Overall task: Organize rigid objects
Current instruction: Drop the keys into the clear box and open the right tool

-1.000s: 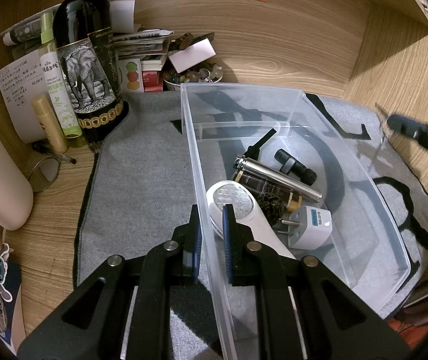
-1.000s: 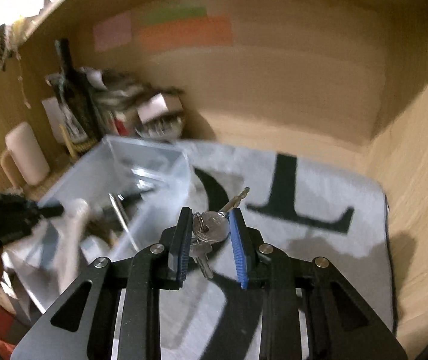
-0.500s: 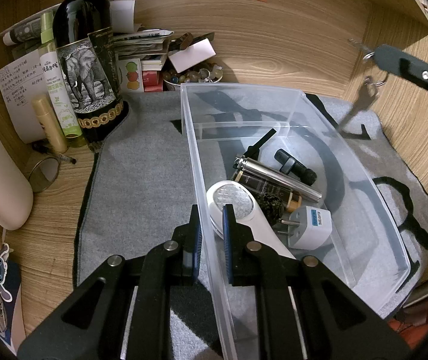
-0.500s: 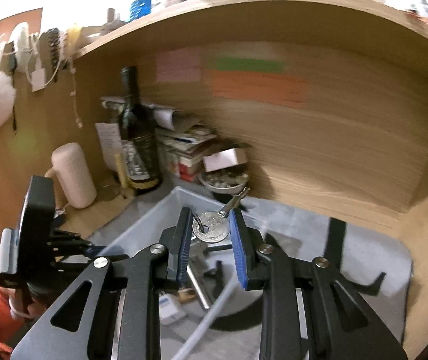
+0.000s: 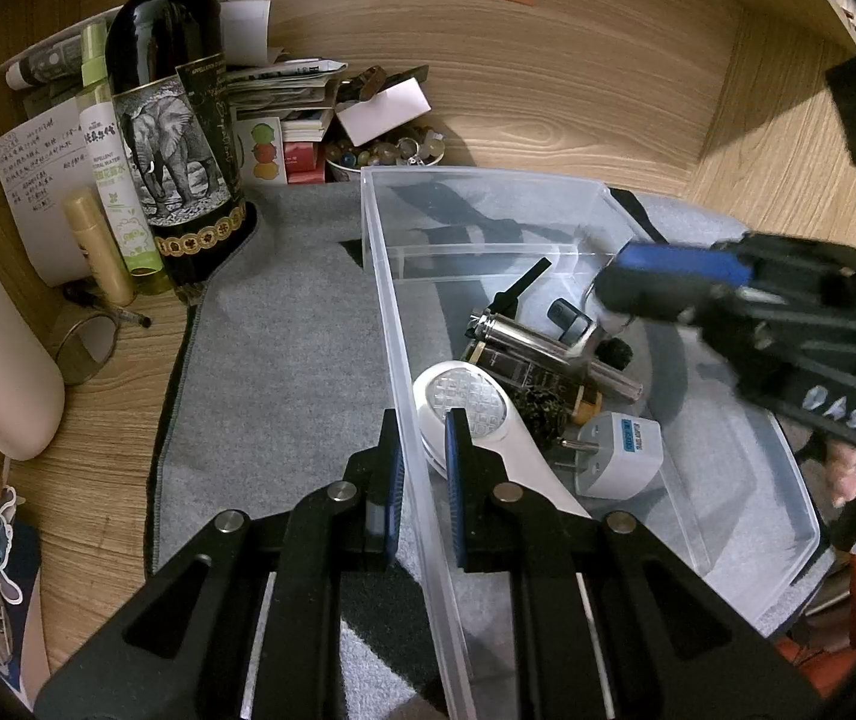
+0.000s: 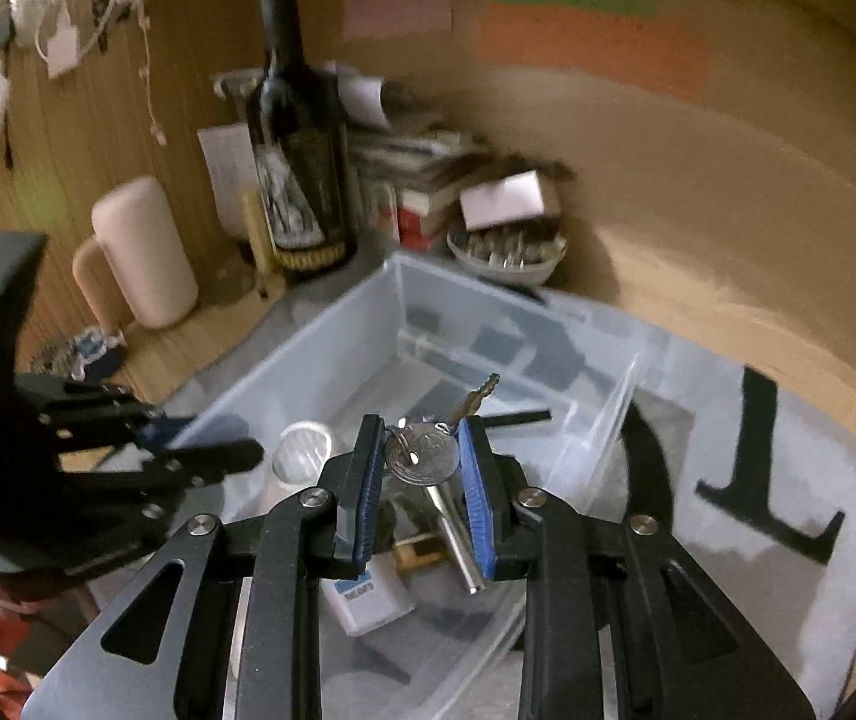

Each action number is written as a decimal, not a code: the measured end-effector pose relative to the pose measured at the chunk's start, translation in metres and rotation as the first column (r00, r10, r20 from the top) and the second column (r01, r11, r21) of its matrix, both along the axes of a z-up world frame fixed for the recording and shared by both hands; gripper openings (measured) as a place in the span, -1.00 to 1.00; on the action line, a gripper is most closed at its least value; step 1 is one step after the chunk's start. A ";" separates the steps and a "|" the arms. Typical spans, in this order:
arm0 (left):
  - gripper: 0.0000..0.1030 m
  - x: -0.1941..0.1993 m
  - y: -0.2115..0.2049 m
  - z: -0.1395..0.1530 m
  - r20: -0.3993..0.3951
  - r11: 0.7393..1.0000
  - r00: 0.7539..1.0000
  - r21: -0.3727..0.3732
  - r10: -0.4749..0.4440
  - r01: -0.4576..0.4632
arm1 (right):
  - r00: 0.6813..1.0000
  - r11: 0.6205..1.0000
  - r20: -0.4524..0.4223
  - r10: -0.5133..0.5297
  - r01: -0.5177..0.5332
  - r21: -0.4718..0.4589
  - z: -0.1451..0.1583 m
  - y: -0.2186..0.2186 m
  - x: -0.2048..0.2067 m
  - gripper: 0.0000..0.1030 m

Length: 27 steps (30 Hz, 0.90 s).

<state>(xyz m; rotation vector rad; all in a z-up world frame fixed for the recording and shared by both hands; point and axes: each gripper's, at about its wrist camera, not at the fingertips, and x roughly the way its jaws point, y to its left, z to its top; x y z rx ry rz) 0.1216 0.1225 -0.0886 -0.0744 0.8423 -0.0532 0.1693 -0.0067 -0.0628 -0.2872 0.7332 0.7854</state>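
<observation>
Mostly done: clear bin already holds plug, torch, tubes. Right tool clamps keys above it, unreleased. Left tool pinches bin's near-left wall.

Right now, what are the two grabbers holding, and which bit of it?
The right gripper pinches a bunch of keys by the round head of one key. The left gripper is clamped on the near side wall of the clear plastic bin.

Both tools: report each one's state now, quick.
Left tool: closed on the clear bin's near wall.
Right tool: closed on the keys, above the bin.
</observation>
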 end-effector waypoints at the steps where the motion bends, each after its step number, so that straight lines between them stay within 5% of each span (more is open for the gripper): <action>1: -0.78 0.000 0.000 0.000 0.000 1.000 1.000 -0.001 0.000 0.000 | 1.000 1.000 -0.012 0.000 0.000 -0.008 -0.003 0.001 0.001 -0.55; 15: -0.78 0.001 -0.001 0.001 -0.005 1.000 1.000 -0.006 0.003 -0.003 | 0.995 0.997 -0.095 -0.009 0.002 -0.074 -0.023 0.005 0.009 -0.52; 19: -0.78 0.002 -0.001 0.002 -0.010 1.000 1.000 -0.006 0.009 -0.009 | 0.997 0.998 -0.073 -0.020 0.016 -0.061 -0.016 0.001 0.005 -0.16; 24: -0.77 -0.002 -0.001 0.008 -0.003 1.000 1.000 0.005 0.024 -0.024 | 0.999 0.999 -0.022 -0.038 0.038 -0.026 -0.001 -0.011 -0.003 0.04; 26: -0.66 -0.005 -0.002 0.012 -0.001 1.000 1.000 0.012 0.026 -0.026 | 0.999 0.999 -0.005 -0.047 0.047 -0.016 0.004 -0.016 -0.006 0.14; 27: -0.45 -0.007 -0.002 0.014 0.003 0.999 1.000 0.016 0.029 -0.029 | 0.999 0.999 0.006 -0.052 0.053 -0.008 0.008 -0.020 -0.008 0.23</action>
